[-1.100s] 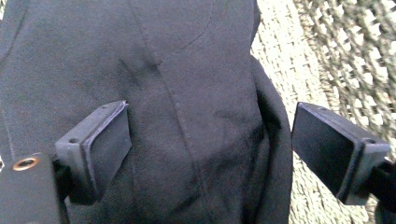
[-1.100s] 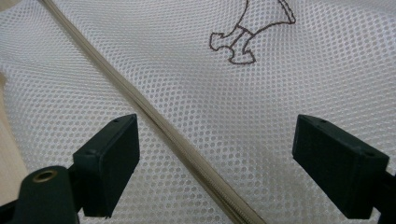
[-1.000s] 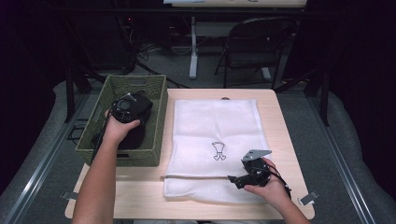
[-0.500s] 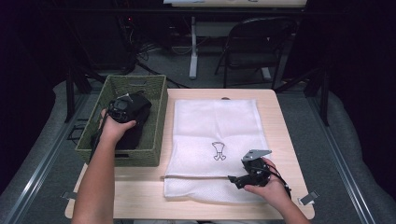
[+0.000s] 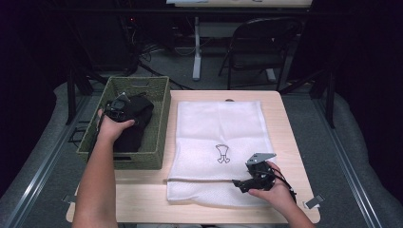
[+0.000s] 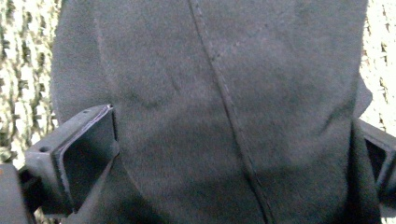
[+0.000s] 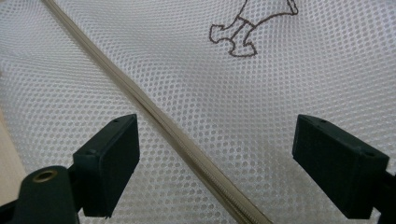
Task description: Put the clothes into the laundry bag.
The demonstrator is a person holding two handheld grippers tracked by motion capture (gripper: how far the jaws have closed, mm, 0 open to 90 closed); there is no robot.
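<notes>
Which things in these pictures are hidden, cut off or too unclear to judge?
- Left gripper: in the left gripper view the black garment covers the gap, so whether the jaws pinch it is unclear.
- Basket: in the high view the garment and the hand hide its bottom.
- Mesh bag: the right gripper view's edges cut it off; whether its zipper is closed is unclear.
- Right gripper: jaws apart above the zipper.
</notes>
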